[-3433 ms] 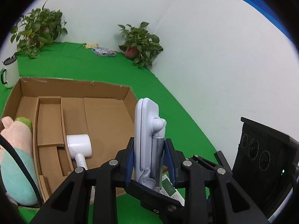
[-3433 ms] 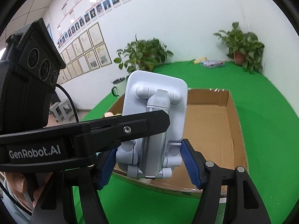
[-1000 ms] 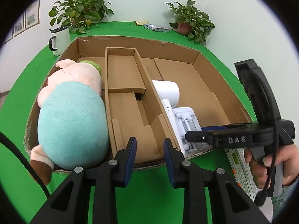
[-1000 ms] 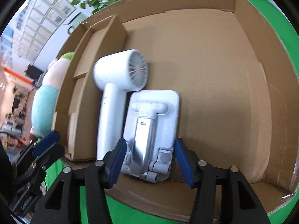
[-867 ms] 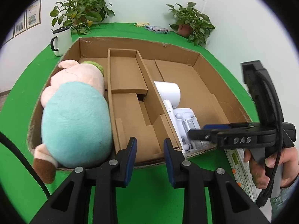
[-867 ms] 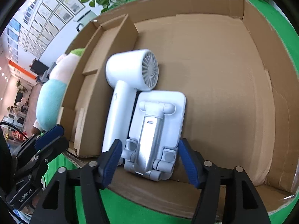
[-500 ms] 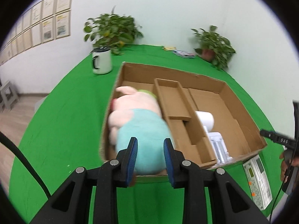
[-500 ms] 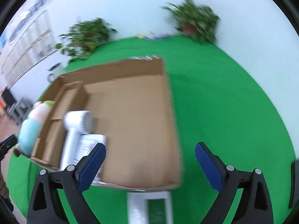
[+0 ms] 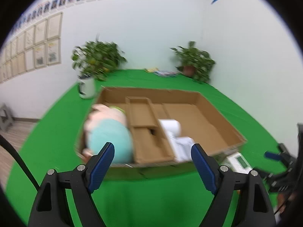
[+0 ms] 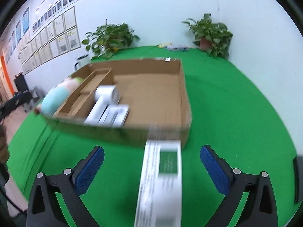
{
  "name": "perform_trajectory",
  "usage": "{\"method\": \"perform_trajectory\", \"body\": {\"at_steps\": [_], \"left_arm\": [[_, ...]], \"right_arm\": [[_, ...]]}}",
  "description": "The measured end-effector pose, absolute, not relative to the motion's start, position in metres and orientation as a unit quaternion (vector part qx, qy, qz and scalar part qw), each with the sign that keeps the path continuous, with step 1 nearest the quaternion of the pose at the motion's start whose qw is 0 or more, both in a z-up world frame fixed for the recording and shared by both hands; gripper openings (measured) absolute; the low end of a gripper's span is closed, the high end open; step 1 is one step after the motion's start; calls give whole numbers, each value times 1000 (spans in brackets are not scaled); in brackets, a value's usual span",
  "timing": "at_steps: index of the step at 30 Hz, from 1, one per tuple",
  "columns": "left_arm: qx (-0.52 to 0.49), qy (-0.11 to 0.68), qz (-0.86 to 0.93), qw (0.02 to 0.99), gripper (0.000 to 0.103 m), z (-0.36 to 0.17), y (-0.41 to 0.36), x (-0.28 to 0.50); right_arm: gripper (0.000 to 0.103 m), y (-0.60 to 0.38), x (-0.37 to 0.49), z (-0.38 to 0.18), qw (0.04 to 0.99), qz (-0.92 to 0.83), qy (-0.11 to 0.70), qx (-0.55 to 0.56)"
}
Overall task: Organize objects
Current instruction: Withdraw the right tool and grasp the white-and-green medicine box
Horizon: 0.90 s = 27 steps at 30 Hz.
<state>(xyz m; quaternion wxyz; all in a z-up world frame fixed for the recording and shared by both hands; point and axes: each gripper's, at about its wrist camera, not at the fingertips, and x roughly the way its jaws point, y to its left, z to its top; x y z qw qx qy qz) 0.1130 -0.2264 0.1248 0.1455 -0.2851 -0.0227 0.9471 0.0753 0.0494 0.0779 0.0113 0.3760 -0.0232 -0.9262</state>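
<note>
At the bottom of my left view the left gripper (image 9: 152, 156) has just been spreading its fingers, nothing between them, with the box (image 9: 217, 113) mid-frame on the green counter (image 9: 56, 132). Inside it I see the plush (image 9: 109, 132) at left, the dryer (image 9: 169, 125) and stand (image 9: 182, 145) right of the divider. Low in my right view the right gripper (image 10: 151, 164) has also just been opening, fingers wide around but clear of the carton (image 10: 161, 179) lying before the box.
</note>
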Motion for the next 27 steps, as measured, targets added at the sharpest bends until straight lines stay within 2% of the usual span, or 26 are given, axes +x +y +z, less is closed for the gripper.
{"method": "perform_trajectory", "body": {"at_steps": [4,5,6,7,8,13,14,15,27], "left_arm": [[-306,-22,934,182,83,111,-205,122],[-310,-18,932,186,83,109,-200,123],[-314,-14,930,189,83,107,-195,124],[-318,-13,928,191,83,106,-192,126],[-321,-13,927,195,83,105,-191,127],[-342,-24,912,223,83,103,-196,135],[-355,-30,905,233,83,101,-198,135],[-368,-37,897,242,83,97,-198,134],[-498,-170,785,327,81,25,-177,107]], "right_arm": [[101,51,112,50,12,-910,-23,414],[92,54,114,43,15,-905,-29,425],[79,53,116,37,15,-899,-31,436],[73,49,116,31,14,-895,-26,446],[63,42,115,26,14,-892,-20,452],[65,1,127,33,113,-889,-79,436],[79,-11,131,37,122,-894,-69,426],[103,-22,136,41,125,-901,-57,413],[102,-65,164,27,119,-903,41,412]]}}
